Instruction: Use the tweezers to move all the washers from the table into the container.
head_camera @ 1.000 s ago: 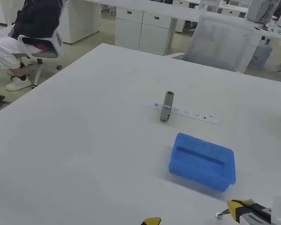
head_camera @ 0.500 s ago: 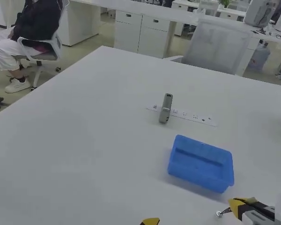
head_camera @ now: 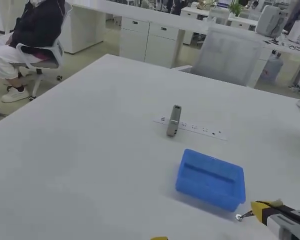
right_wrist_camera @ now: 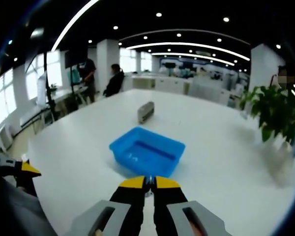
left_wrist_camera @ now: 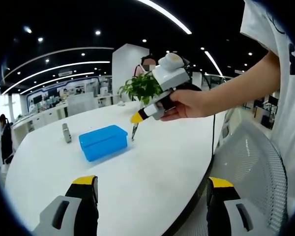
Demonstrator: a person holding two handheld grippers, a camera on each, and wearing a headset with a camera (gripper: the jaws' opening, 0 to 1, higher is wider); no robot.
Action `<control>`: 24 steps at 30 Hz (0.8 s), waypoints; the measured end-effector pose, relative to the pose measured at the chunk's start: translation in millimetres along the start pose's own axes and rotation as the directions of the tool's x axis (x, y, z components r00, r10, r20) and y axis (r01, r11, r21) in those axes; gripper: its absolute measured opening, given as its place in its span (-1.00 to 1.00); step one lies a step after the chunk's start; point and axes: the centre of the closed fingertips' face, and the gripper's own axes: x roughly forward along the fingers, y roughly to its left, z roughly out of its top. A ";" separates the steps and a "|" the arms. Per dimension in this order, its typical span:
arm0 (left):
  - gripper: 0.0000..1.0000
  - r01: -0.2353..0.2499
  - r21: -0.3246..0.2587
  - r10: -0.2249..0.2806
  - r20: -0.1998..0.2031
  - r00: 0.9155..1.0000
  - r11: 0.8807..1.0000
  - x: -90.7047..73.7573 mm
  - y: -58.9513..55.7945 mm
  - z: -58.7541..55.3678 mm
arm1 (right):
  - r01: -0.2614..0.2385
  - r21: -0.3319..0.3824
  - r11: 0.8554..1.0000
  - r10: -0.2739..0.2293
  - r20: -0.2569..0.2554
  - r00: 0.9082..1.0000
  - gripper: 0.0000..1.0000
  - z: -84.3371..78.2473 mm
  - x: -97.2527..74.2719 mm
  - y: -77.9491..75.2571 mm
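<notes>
A blue container (head_camera: 210, 177) stands on the white table (head_camera: 90, 150), also seen in the left gripper view (left_wrist_camera: 103, 141) and straight ahead of the right jaws (right_wrist_camera: 146, 150). My right gripper (head_camera: 260, 209) is shut on thin metal tweezers (head_camera: 244, 215), whose tip hangs just off the container's near right corner. A small shiny bit sits at that tip; I cannot tell whether it is a washer. In the left gripper view a hand holds the right gripper (left_wrist_camera: 137, 117), tweezers (left_wrist_camera: 134, 132) pointing down beside the container. My left gripper (left_wrist_camera: 152, 184) is open and holds nothing.
A white power strip (head_camera: 190, 126) with a grey device (head_camera: 173, 120) lying across it sits beyond the container. A grey office chair (head_camera: 225, 50) stands at the far table edge. A person sits at the far left (head_camera: 30, 30). A potted plant (right_wrist_camera: 273, 113) is at the right.
The head camera has tilted, so the whole picture shifted. The tweezers' tip has come closer to the container's near right corner.
</notes>
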 end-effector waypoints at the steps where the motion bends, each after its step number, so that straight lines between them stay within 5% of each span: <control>1: 0.88 0.000 -0.001 0.000 -0.001 1.000 1.000 0.0 0.0 -0.2 | 0.002 -0.006 1.000 -0.002 0.004 1.000 -0.97 2.5 -0.5 0.3; 14: 0.87 -0.005 -0.005 0.005 -0.004 1.000 1.000 0.5 1.0 -2.3 | 0.014 -0.045 0.999 -0.011 0.065 0.998 -0.97 41.5 10.8 -9.7; 24: 0.87 -0.014 -0.004 0.014 -0.016 1.000 1.000 0.3 2.8 -3.0 | 0.004 -0.080 0.997 -0.001 0.029 1.000 -0.97 40.9 38.9 -4.8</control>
